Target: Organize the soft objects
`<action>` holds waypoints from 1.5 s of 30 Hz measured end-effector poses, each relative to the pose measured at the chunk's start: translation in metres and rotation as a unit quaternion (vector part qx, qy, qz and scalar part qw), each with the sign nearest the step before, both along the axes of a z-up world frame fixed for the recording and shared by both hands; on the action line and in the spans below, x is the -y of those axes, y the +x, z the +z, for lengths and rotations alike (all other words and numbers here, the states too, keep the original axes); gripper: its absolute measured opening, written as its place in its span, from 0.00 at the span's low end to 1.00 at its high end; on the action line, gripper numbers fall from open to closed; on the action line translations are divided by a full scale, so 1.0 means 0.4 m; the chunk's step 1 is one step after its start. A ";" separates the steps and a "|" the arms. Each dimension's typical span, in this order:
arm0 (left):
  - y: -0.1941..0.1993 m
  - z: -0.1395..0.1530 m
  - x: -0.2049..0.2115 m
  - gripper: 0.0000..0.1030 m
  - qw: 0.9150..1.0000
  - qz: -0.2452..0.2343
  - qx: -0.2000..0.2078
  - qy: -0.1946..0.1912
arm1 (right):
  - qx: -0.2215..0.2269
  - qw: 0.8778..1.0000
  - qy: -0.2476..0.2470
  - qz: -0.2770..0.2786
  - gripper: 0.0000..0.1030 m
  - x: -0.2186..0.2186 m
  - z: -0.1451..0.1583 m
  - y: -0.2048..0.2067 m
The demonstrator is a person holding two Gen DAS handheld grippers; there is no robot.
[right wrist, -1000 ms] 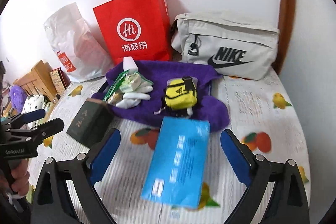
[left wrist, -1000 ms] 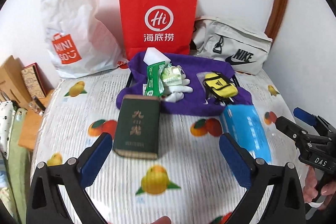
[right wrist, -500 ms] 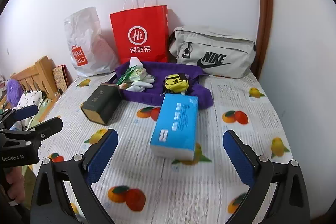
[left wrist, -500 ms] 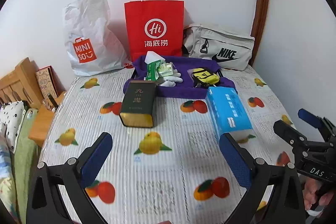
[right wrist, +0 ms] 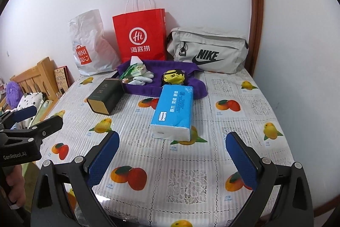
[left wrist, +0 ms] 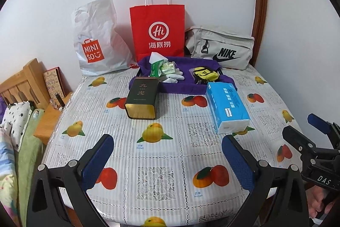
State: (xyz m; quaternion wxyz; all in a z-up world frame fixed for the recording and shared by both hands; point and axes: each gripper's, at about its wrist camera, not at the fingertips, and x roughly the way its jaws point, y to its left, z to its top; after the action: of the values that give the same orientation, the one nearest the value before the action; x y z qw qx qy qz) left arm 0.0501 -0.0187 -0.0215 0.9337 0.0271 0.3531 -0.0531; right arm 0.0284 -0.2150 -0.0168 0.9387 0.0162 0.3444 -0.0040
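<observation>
A blue tissue pack (left wrist: 226, 105) (right wrist: 174, 110) lies mid-table, right of a dark green tin (left wrist: 142, 96) (right wrist: 106, 95) on its side. Behind them a purple cloth (left wrist: 184, 89) (right wrist: 148, 88) carries white gloves (left wrist: 173, 77) (right wrist: 142, 78), green packets (left wrist: 157, 68) and a small yellow pouch (left wrist: 205, 74) (right wrist: 174, 77). My left gripper (left wrist: 167, 161) hangs open over the table's near edge, well short of the tin. My right gripper (right wrist: 173, 160) is open too, near the front edge below the tissue pack. Each gripper shows at the other view's side.
Against the wall stand a white Miniso bag (left wrist: 95, 39), a red paper bag (left wrist: 157, 29) and a grey Nike bag (left wrist: 221, 48). The table (left wrist: 170, 142) has a fruit-print cover. A wooden bed frame (left wrist: 21, 82) and bedding lie to the left.
Both grippers have pulled back from the objects toward the table's near edge, so the whole table shows. Both stay open. Nothing on the table has moved.
</observation>
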 end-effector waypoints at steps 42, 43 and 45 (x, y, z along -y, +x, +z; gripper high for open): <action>-0.031 -0.005 -0.013 1.00 1.000 0.011 -0.002 -0.008 | 0.004 1.000 -0.006 0.005 0.96 -0.026 0.000 -0.042; -0.032 -0.005 -0.013 1.00 1.000 0.010 -0.002 -0.008 | 0.005 1.000 -0.006 0.005 0.96 -0.026 0.000 -0.043; -0.031 -0.005 -0.013 1.00 1.000 0.010 -0.002 -0.008 | 0.005 1.000 -0.006 0.005 0.96 -0.025 0.000 -0.043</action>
State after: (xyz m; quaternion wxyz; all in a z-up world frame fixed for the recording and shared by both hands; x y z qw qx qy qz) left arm 0.0375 -0.0136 -0.0236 0.9337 0.0161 0.3548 -0.0462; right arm 0.0112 -0.2050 -0.0168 0.9405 0.0083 0.3397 -0.0011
